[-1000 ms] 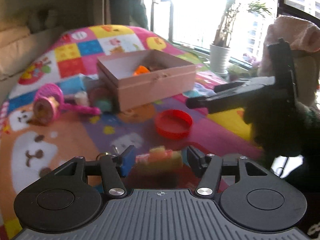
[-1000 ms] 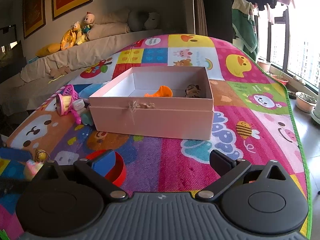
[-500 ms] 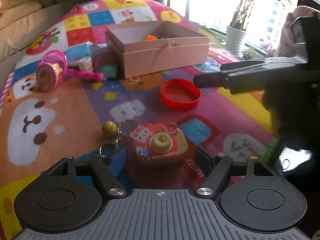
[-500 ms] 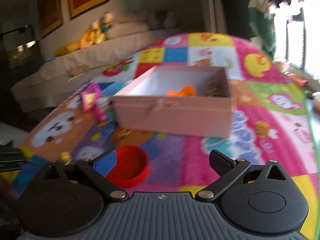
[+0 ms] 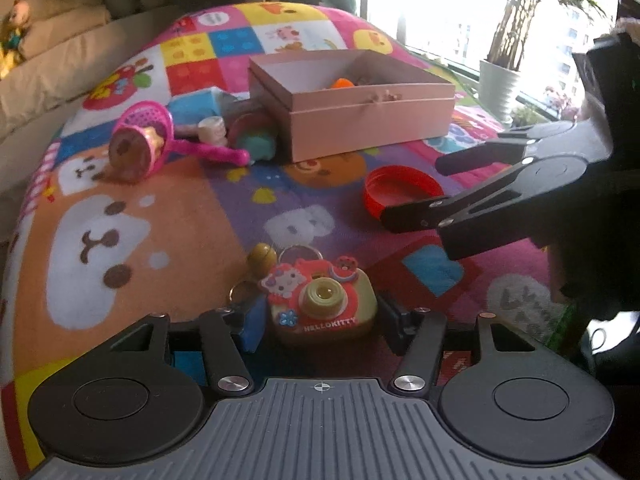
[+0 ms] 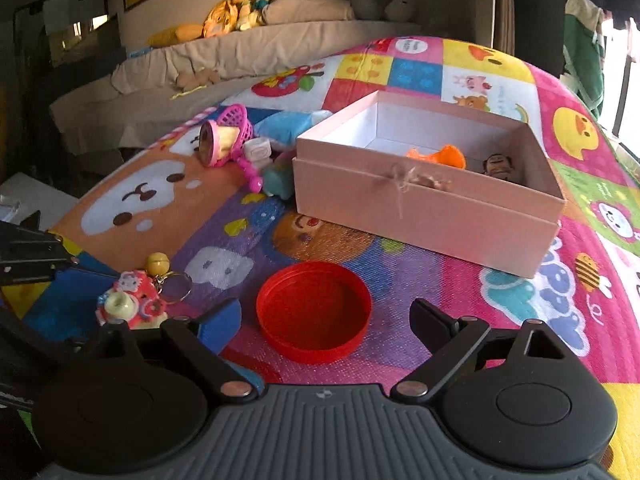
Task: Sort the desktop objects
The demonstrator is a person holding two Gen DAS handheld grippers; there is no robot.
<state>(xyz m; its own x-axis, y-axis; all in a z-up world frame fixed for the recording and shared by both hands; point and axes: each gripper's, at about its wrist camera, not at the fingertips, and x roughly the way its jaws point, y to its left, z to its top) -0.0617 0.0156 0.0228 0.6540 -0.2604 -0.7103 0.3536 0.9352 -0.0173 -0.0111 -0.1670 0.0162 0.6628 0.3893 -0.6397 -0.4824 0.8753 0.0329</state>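
Toy camera keychain (image 5: pixel 320 300) lies on the play mat (image 5: pixel 180 208) between the left gripper's (image 5: pixel 320 322) parted, empty fingers, while the right gripper's (image 6: pixel 324 320) wide-open fingers flank a red lid (image 6: pixel 314 312).

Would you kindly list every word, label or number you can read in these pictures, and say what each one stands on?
"HELLOKITTY": raised letters along the bottom front of the red toy camera keychain, seen by the left wrist camera between the open left gripper fingers.

Unreadable: markings on the small white cylinder beside the pink plastic basket toy, too blurred.

Nothing else legible; the colourful play mat shows only cartoon pictures.
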